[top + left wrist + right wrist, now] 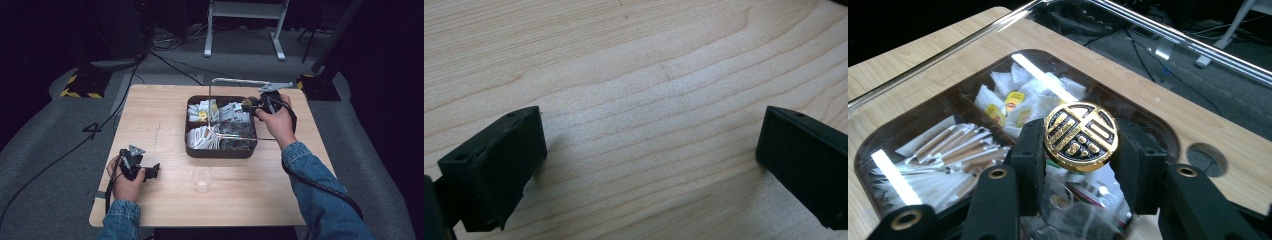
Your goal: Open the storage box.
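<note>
Two grippers noted: right gripper (1080, 150) had its jaws clamped on the lid's gold knob (1081, 135) over the box (192, 150); left gripper (649, 165) rested near-left on the table (160, 115), jaws apart.

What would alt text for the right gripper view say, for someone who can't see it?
Two black jaws of the right gripper clamp a round gold-and-black knob on a clear lid over a compartmented box of packets, on a wooden table.
</note>
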Demonstrator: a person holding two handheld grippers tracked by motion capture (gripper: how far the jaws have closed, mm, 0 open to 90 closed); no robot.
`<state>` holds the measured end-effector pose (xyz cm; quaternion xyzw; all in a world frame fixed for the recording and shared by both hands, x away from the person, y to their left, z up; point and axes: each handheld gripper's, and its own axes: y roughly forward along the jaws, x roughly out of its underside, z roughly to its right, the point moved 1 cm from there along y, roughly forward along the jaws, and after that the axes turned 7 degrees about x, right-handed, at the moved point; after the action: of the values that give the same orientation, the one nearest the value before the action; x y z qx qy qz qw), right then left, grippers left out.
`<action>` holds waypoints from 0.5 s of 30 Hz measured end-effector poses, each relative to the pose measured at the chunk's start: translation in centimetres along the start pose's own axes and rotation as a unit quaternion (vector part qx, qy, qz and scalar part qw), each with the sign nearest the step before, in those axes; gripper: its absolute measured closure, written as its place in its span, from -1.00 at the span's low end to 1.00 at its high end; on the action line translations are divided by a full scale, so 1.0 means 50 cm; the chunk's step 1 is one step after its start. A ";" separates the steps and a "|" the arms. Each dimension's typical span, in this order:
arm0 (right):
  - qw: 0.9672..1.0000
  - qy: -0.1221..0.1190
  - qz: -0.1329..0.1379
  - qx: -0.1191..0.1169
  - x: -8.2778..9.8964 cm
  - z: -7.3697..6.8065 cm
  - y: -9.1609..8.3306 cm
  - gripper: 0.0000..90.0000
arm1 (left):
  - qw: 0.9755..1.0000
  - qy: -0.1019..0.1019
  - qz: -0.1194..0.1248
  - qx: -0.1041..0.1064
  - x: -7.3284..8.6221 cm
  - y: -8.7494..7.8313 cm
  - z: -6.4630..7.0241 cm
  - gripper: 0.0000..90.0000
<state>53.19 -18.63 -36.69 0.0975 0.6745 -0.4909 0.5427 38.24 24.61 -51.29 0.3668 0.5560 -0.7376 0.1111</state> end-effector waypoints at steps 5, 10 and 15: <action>1.000 0.003 0.000 0.008 0.010 0.027 -0.024 0.30 | 1.000 0.000 -0.001 0.000 0.000 0.000 0.000 -1.00; 1.000 0.010 -0.002 0.017 0.027 0.055 -0.049 0.30 | 1.000 -0.001 -0.001 0.000 0.000 0.000 0.000 -0.99; 0.999 0.019 -0.002 0.027 0.044 0.085 -0.072 0.30 | 1.000 0.000 -0.001 -0.001 0.000 0.000 0.000 -1.00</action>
<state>52.65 -24.56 -36.19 0.1195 0.6717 -0.5080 0.5259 38.24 24.62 -51.28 0.3661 0.5567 -0.7373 0.1111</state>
